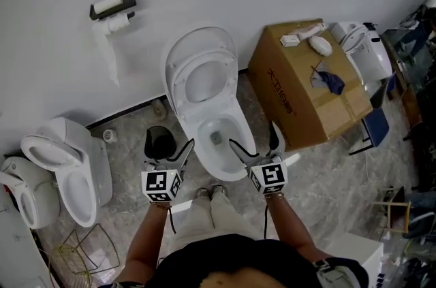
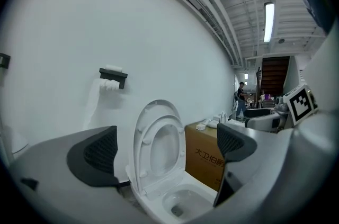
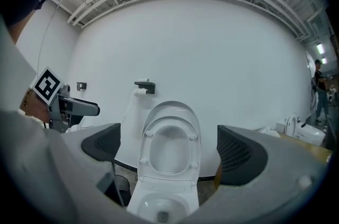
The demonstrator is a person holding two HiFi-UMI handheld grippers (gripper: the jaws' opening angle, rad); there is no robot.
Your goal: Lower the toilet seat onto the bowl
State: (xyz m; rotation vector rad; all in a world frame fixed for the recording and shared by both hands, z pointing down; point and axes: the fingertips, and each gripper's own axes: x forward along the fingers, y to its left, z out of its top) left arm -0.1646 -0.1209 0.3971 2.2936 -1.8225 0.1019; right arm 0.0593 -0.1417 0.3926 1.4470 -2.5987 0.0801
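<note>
White toilet seat (image 3: pixel 144 146) is standing upright against its lid, straight ahead of both tongs and above the open bowl (image 1: pixel 240 138). Left tongs (image 1: pixel 170 154) and right tongs (image 1: pixel 255 141) are hovering with jaws spread wide, gripping nothing, flanking the bowl's near rim.

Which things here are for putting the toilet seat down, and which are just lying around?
For the job: toilet seat, standing up; bowl; left gripper and right gripper, both open and empty.

Just lying around: cardboard box; toilet paper roll; black bin; spare toilet.
</note>
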